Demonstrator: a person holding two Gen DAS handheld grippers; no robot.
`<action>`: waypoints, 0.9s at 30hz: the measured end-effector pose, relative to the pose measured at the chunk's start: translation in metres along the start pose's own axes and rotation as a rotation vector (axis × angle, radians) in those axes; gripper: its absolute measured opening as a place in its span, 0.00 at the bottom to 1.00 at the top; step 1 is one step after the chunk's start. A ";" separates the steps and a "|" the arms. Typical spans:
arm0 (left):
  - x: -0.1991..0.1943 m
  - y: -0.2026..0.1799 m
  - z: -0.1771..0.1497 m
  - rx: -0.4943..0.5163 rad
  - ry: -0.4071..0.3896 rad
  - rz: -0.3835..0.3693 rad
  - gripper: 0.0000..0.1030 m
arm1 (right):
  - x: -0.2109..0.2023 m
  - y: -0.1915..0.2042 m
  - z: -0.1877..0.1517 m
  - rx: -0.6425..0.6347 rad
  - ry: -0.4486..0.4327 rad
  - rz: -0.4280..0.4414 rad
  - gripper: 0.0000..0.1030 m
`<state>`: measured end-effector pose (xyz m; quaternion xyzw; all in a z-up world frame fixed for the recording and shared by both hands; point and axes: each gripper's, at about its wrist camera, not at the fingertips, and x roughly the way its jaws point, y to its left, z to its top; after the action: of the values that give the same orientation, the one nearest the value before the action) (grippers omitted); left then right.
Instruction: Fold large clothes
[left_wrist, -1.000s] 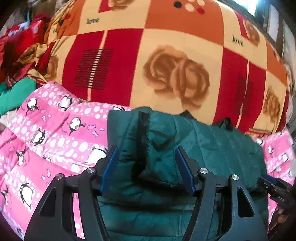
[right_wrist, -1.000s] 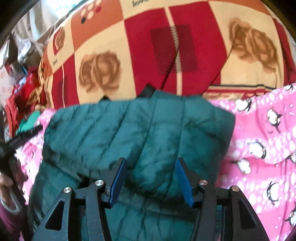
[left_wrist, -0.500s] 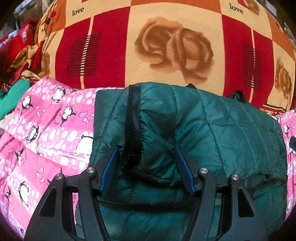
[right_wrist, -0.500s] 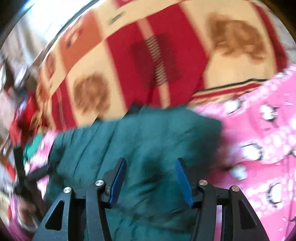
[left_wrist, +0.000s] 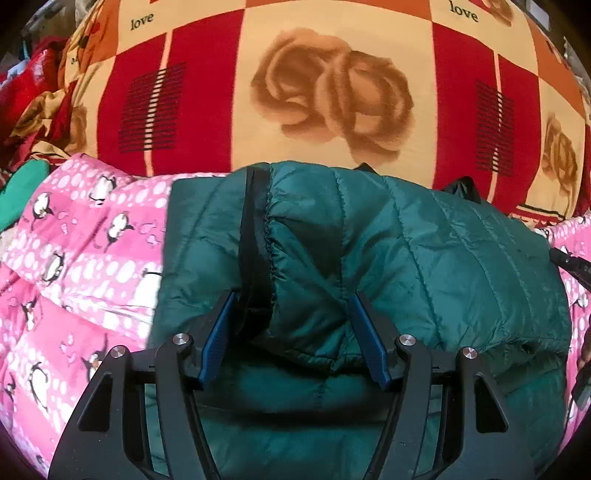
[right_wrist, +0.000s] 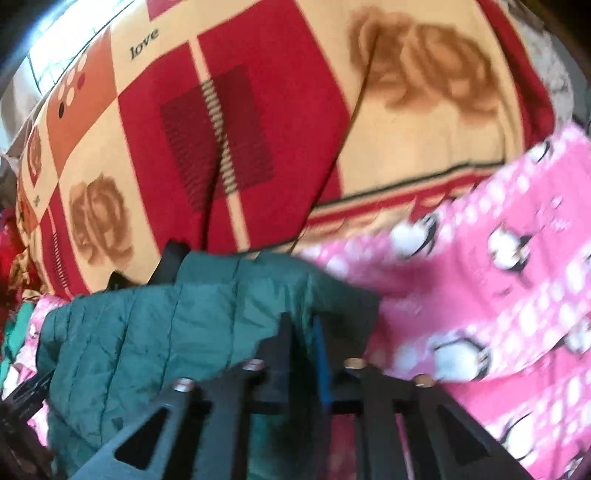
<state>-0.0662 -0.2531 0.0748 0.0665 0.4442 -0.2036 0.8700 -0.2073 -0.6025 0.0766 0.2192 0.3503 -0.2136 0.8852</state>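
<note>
Left gripper (left_wrist: 291, 334) level, jaws spread wide over a fold of the green quilted jacket (left_wrist: 424, 258), right gripper (right_wrist: 303, 347) tilted, pinched together on jacket's edge, jacket lying on pink penguin blanket (left_wrist: 74, 258).

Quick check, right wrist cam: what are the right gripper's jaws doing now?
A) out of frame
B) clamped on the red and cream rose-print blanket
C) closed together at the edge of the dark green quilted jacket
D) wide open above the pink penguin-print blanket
C: the right gripper has its jaws drawn close together at the right edge of the dark green quilted jacket, though blur hides whether fabric is pinched.
</note>
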 end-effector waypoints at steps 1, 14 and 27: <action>0.002 -0.002 -0.001 0.005 -0.001 0.001 0.62 | 0.002 -0.006 0.002 0.012 0.004 -0.012 0.06; 0.003 -0.006 -0.005 0.005 -0.003 0.012 0.62 | -0.019 -0.021 -0.028 0.133 0.153 0.173 0.67; 0.000 -0.012 -0.007 0.046 0.012 -0.013 0.74 | -0.015 -0.027 -0.026 0.123 0.127 0.109 0.28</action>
<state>-0.0766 -0.2622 0.0710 0.0849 0.4448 -0.2188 0.8643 -0.2455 -0.6072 0.0631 0.3050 0.3794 -0.1720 0.8564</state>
